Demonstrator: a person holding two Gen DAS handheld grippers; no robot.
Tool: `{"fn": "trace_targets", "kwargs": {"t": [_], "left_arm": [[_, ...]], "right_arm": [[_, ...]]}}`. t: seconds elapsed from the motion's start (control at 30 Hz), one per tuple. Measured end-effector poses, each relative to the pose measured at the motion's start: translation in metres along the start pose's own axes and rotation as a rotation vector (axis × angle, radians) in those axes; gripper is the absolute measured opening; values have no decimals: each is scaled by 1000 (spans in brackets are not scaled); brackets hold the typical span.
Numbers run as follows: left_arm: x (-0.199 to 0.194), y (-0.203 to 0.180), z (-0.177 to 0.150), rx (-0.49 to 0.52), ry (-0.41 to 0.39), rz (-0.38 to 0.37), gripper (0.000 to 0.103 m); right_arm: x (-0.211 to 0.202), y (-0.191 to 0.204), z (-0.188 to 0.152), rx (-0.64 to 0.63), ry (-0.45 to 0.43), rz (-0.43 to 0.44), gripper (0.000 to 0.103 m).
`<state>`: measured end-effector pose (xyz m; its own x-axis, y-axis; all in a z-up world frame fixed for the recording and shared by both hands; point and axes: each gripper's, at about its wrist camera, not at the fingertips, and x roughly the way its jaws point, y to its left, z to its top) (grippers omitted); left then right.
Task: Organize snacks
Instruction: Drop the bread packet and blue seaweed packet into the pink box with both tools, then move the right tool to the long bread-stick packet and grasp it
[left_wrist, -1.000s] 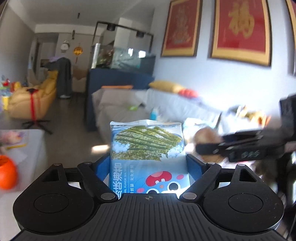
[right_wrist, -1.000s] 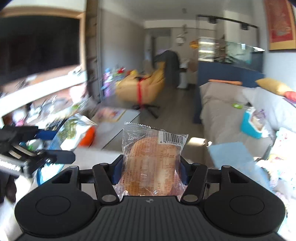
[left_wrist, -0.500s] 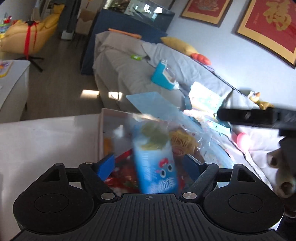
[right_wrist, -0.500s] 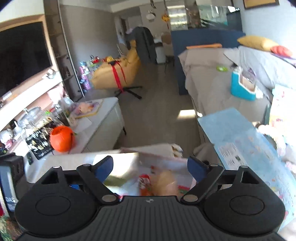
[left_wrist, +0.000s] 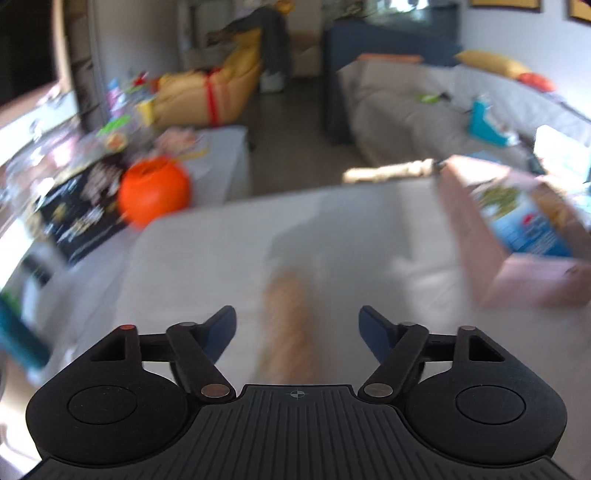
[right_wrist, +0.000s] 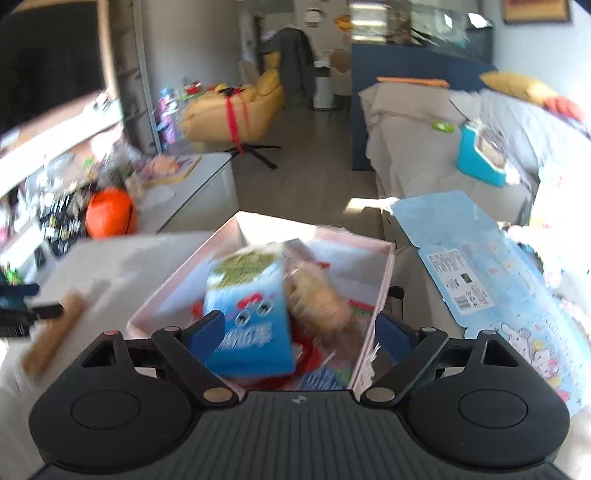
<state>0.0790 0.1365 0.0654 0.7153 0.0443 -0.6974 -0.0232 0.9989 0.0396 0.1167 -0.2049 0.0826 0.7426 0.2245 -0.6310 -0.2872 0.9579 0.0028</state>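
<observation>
A pink box (right_wrist: 384, 280) on the white table holds the blue seaweed snack pack (right_wrist: 251, 317), a clear-wrapped pastry (right_wrist: 317, 299) and other packets. My right gripper (right_wrist: 299, 328) is open and empty just above the box's near end. My left gripper (left_wrist: 297, 326) is open over the table, above a long tan snack bar (left_wrist: 291, 325), blurred by motion. The same bar (right_wrist: 55, 332) lies left of the box in the right wrist view. The box (left_wrist: 517, 236) with the blue pack (left_wrist: 528, 225) shows at the right of the left wrist view.
An orange pumpkin-shaped pot (left_wrist: 153, 188) sits on a low white cabinet (left_wrist: 225, 155) beyond the table. A blue flattened carton (right_wrist: 487, 273) lies right of the box. A grey sofa (right_wrist: 424, 140) and a yellow armchair (right_wrist: 236, 110) stand farther back.
Both grippers let go of their snacks into the pink box. The left gripper then swung left over the table to the tan bar. The right gripper stays above the box.
</observation>
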Motion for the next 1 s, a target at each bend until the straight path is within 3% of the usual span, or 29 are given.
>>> {"fn": "trace_targets", "kwargs": {"t": [0.1, 0.13, 0.17, 0.2, 0.27, 0.5, 0.67, 0.8, 1.0], "left_arm": [[6, 16, -14, -32, 66, 5, 59], [8, 19, -15, -54, 76, -31, 55], [11, 21, -18, -77, 86, -66, 41], [12, 22, -20, -99, 92, -85, 36], [6, 17, -25, -115, 91, -121, 35], [-9, -32, -50, -115, 139, -372, 34], [-21, -60, -63, -80, 185, -471, 36], [-34, -55, -60, -73, 148, -433, 36], [-43, -29, -55, -81, 70, -206, 36]], "right_arm": [[-10, 28, -12, -104, -17, -4, 89], [-14, 37, -14, -130, -18, 1, 89], [-17, 44, -16, -150, -17, 11, 90], [-20, 50, -19, -164, -14, 23, 91], [-27, 61, -27, -182, -2, 47, 94], [-33, 86, -60, -258, 61, 42, 96], [-29, 85, -58, -173, 89, 101, 96], [-23, 88, -53, -101, 107, 164, 96], [0, 107, -55, -37, 170, 236, 96]]}}
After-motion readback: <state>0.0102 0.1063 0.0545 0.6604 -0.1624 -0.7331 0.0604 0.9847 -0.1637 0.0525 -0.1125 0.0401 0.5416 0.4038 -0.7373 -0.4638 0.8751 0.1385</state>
